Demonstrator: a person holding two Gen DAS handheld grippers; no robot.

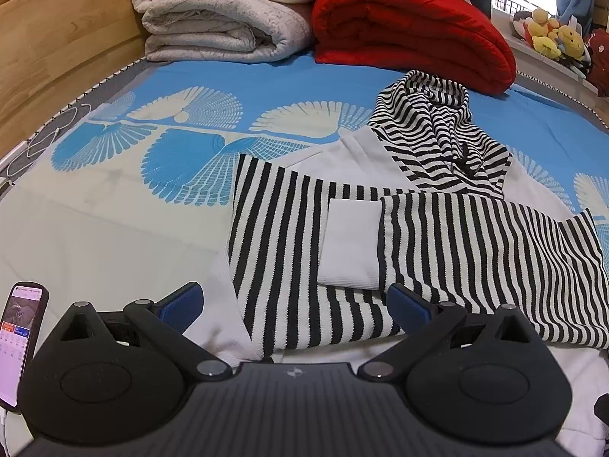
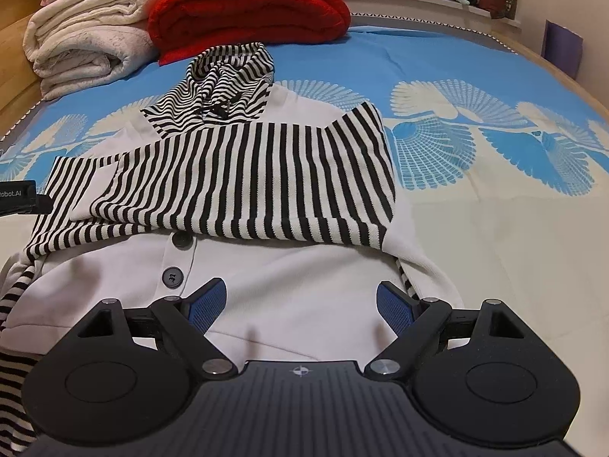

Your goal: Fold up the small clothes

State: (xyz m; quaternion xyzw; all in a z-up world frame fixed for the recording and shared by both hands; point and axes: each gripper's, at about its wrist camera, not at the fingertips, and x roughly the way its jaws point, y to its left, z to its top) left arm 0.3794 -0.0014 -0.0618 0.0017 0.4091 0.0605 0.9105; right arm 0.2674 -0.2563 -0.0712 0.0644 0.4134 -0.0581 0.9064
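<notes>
- The left gripper point(image 1: 295, 302) stands with its jaws wide and nothing between the pads; the near left part of the hooded top point(image 1: 380, 228) lies just ahead of and under the fingertips.
- From the left wrist view the top sits on the bedsheet point(image 1: 114, 198), ahead and mostly to the right of the jaw gap, with bare sheet to the left of it.
- Its striped sleeves point(image 1: 475, 251) are folded across the body; one white cuff point(image 1: 350, 243) lies flat in the middle, straight ahead of the left gripper.
- The top's long axis runs away from the cameras: striped hood point(image 1: 437, 133) at the far end, towards the red blanket point(image 1: 411, 30), and the white hem nearest the grippers.
- The right gripper point(image 2: 300, 306) is also spread wide and holds nothing; it hangs over the white lower front point(image 2: 285, 266), with the dark buttons point(image 2: 173, 278) just left of its left finger.
- From the right wrist view, the top's right edge lies just beyond the right finger, with bare sheet further right.
- Judgement: both grippers are at the hem end, one towards each side, so the coming fold likely carries the hem away from them towards the hood; the right gripper looks closer to cloth it could pinch.
</notes>
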